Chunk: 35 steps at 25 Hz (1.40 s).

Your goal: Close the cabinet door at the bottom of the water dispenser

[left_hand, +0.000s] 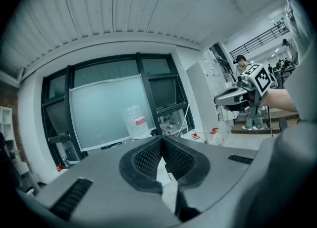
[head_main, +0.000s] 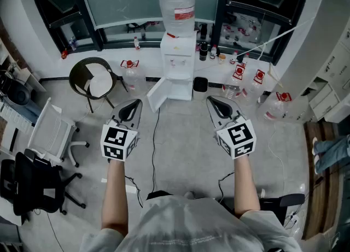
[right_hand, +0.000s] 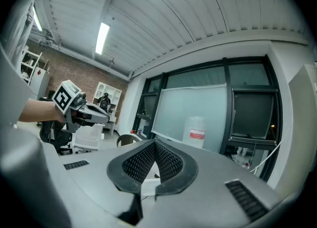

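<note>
The white water dispenser (head_main: 178, 65) stands against the window wall with a clear bottle on top. Its bottom cabinet door (head_main: 157, 93) hangs open, swung out to the left. My left gripper (head_main: 133, 105) and right gripper (head_main: 212, 101) are held side by side well short of the dispenser, both pointing toward it. In the left gripper view the left gripper (left_hand: 161, 138) is shut with nothing between the pads, and the bottle (left_hand: 136, 120) shows beyond it. In the right gripper view the right gripper (right_hand: 154, 142) is shut and empty too, and the bottle (right_hand: 196, 130) lies ahead.
A round dark chair (head_main: 97, 78) stands left of the dispenser, and a small black bin (head_main: 200, 85) sits at its right. Several water jugs (head_main: 239, 78) lie on the floor to the right. Office chairs (head_main: 52, 130) stand at the left. A cable (head_main: 155, 136) runs along the floor.
</note>
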Each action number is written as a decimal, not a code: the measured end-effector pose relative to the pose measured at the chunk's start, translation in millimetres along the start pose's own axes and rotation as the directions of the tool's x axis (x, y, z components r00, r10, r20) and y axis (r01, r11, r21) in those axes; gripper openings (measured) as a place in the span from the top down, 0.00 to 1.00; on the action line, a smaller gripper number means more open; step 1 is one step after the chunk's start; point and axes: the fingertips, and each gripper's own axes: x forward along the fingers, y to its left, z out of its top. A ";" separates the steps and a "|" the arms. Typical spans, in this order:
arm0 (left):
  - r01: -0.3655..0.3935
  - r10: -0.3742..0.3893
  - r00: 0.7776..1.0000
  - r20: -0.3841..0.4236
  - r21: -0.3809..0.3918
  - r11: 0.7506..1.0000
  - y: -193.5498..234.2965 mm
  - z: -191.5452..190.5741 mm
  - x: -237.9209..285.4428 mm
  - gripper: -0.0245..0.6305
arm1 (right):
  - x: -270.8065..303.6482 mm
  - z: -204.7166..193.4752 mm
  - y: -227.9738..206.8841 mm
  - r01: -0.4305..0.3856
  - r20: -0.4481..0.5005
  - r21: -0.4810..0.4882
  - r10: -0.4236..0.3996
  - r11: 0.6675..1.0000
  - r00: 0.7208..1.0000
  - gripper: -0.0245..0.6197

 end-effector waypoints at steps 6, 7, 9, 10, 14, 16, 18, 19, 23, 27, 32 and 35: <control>0.023 -0.023 0.999 -0.022 0.010 1.000 -1.6 -13.1 40.4 0.94 | 23.3 -13.3 -20.8 -0.062 0.055 0.111 0.056 0.992 0.997 0.92; 0.023 -0.023 0.999 -0.024 0.011 1.000 2.3 -15.5 47.7 0.94 | 30.2 -17.5 -21.8 -0.073 0.049 0.113 0.067 0.991 0.997 0.92; 0.020 -0.020 0.999 -0.025 0.010 1.000 13.7 -22.4 63.4 0.94 | 48.2 -28.7 -25.4 -0.075 0.026 0.092 0.072 0.993 0.997 0.92; 0.019 -0.019 0.999 -0.027 0.006 1.000 21.3 -28.1 71.7 0.94 | 59.7 -34.8 -28.3 -0.066 0.014 0.077 0.066 0.995 0.998 0.92; 0.009 -0.009 0.999 -0.047 -0.004 1.000 67.9 -65.5 107.7 0.94 | 123.2 -55.6 -34.8 -0.071 -0.018 0.065 0.073 0.995 0.997 0.92; -0.025 0.027 0.997 -0.076 0.031 0.999 104.8 -88.2 133.0 0.94 | 166.7 -63.8 -38.4 -0.103 -0.026 0.089 0.106 0.991 0.994 0.92; -0.069 0.075 0.990 -0.115 0.058 0.996 149.4 -112.7 161.3 0.94 | 216.7 -71.7 -44.3 -0.115 -0.035 0.120 0.120 0.986 0.992 0.92; -0.080 0.085 0.988 -0.127 0.048 0.996 171.9 -123.6 175.4 0.94 | 243.0 -75.7 -47.1 -0.111 -0.045 0.126 0.117 0.986 0.992 0.92; -0.045 0.039 0.990 -0.137 -0.041 0.998 253.8 -165.1 231.8 0.94 | 354.0 -93.1 -53.6 -0.089 -0.109 0.121 0.102 0.989 0.989 0.92; 0.000 -0.014 0.985 -0.170 -0.087 0.996 331.0 -216.6 275.3 0.94 | 458.4 -113.5 -33.3 -0.118 -0.178 0.200 0.155 0.973 0.972 0.92; 0.038 -0.077 0.968 -0.238 -0.163 0.986 383.2 -308.9 318.0 0.94 | 566.1 -196.6 -11.1 -0.099 -0.256 0.308 0.182 0.946 0.949 0.92; 0.032 -0.104 0.947 -0.303 -0.234 0.972 397.2 -376.5 337.8 0.94 | 612.3 -263.7 11.7 -0.077 -0.336 0.321 0.189 0.944 0.923 0.92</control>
